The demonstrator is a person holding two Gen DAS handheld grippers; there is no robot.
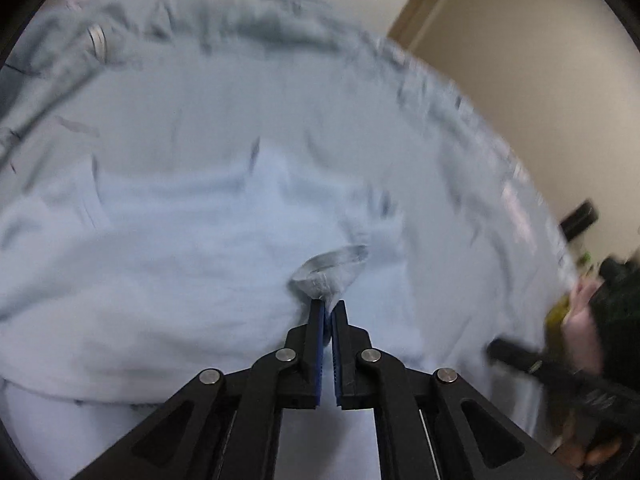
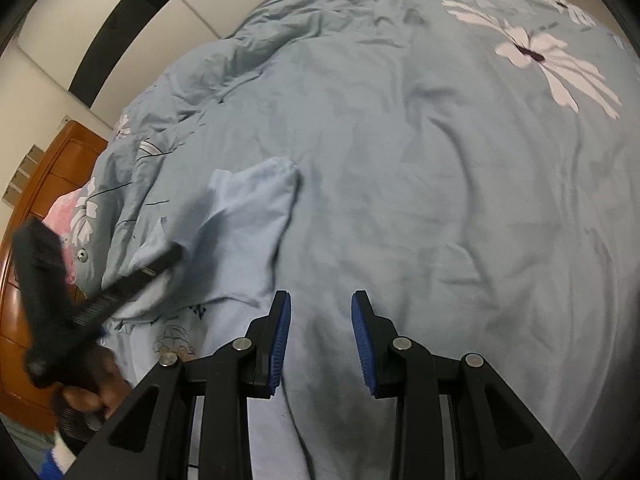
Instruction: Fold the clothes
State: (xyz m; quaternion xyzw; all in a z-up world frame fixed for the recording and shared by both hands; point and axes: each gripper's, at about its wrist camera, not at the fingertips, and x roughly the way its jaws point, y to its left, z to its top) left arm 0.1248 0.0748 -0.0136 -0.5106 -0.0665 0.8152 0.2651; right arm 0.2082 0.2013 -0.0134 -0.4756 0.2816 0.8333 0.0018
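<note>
My left tongs [image 1: 328, 304] are pinched together on a bunched bit of the pale blue garment [image 1: 180, 264], which spreads away ahead and to the left of them over the floral bedspread [image 2: 440, 160]; that view is blurred, so I think it is a hem or corner. My right tongs [image 2: 320, 300] stand apart, holding nothing, with the garment's sleeve [image 2: 252, 204] lying just left of them.
</note>
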